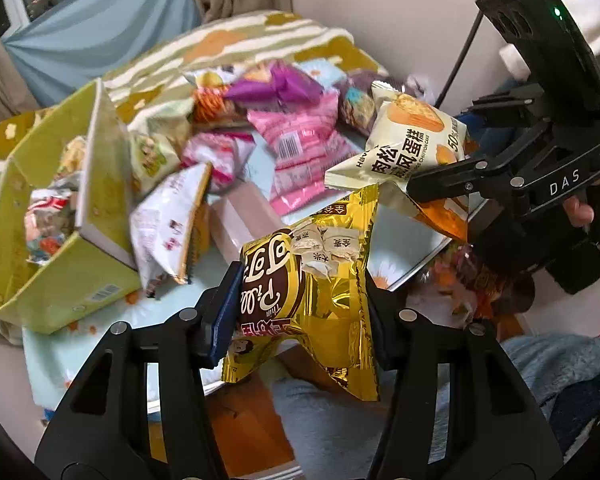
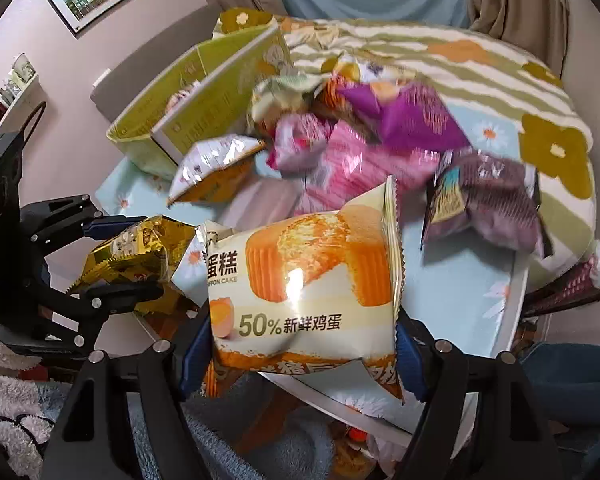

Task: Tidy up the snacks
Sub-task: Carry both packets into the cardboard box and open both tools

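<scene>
Above the worktop [image 1: 416, 240], left tongs [image 1: 300, 304] clamp a gold snack bag [image 1: 320, 292]; right tongs [image 2: 304, 356] grip a cream cake packet [image 2: 304, 280], both lifted clear. Beneath, a loose heap: pink packet [image 1: 300, 148], purple packet [image 2: 412, 116], white bag [image 1: 168, 216], dark bag [image 2: 488, 204]. Green box [image 1: 60, 284] sits at left, wrappers inside, its flap standing up beside the heap.

1. Gold foil snack packet [image 1: 320, 280], brown oval label, crumpled, upright, clear of the table.
2. Cream chiffon cake packet [image 2: 304, 292], puffed, cake picture facing up, likewise lifted.
3. Pink, purple and white packets [image 1: 296, 140] heaped, blurred, beside a green box [image 1: 60, 280] seemingly holding wrappers.
</scene>
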A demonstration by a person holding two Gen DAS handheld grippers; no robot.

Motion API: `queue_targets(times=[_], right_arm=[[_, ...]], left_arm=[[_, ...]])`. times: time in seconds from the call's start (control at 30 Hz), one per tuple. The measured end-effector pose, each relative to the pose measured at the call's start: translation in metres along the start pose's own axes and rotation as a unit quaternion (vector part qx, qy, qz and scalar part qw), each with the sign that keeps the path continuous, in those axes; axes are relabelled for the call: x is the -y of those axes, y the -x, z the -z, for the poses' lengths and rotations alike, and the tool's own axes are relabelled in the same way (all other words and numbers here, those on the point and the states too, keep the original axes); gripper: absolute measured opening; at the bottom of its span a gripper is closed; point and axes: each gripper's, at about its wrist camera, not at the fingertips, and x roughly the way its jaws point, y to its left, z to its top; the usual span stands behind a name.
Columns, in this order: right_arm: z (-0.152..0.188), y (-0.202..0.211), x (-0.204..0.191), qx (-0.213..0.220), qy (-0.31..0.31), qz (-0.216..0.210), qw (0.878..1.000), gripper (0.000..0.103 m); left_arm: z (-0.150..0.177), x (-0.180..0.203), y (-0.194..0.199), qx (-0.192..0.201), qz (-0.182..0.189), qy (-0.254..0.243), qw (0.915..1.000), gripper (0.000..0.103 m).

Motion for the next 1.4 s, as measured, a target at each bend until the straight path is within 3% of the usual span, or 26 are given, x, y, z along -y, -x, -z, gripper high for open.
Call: queue_targets(times=[0.37, 0.57, 0.7, 0.87, 1.03, 1.27, 1.33, 1.4], right_arm=[[-0.050, 0.040, -0.030, 0.060, 0.006, 0.012, 0.998, 0.072], [-0.095, 0.035, -0.056, 0.087, 0.009, 0.009, 0.996, 0.072], [-0.130, 0.028, -0.080, 0.099, 0.022, 0.003, 0.995, 0.072], [-0.172, 0.004, -0.109, 0.098, 0.030, -0.003, 0.995, 0.072], [-0.209, -0.033, -0.137, 0.083, 0.031, 0.006, 0.996, 0.072], [-0.239, -0.081, -0.160, 0.062, 0.012, 0.026, 0.998, 0.072], [-0.242, -0.093, -0.163, 0.056, 0.005, 0.035, 0.998, 0.072], [-0.244, -0.104, -0.165, 0.050, -0.004, 0.041, 0.998, 0.072]], left_arm=[[-0.025, -0.049, 0.059, 0.069, -0.021, 0.012, 0.9973, 0.052], [-0.039, -0.109, 0.077, 0.092, -0.016, 0.038, 0.9949, 0.052], [-0.049, -0.155, 0.082, 0.100, -0.037, 0.041, 0.9934, 0.052], [-0.050, -0.216, 0.074, 0.084, -0.061, 0.056, 0.9931, 0.052], [-0.040, -0.272, 0.048, 0.043, -0.073, 0.065, 0.9943, 0.052], [-0.020, -0.310, -0.001, -0.010, -0.065, 0.045, 0.9968, 0.053], [-0.017, -0.315, -0.010, -0.015, -0.053, 0.044, 0.9976, 0.061], [-0.013, -0.315, -0.016, -0.016, -0.047, 0.042, 0.9979, 0.103]])
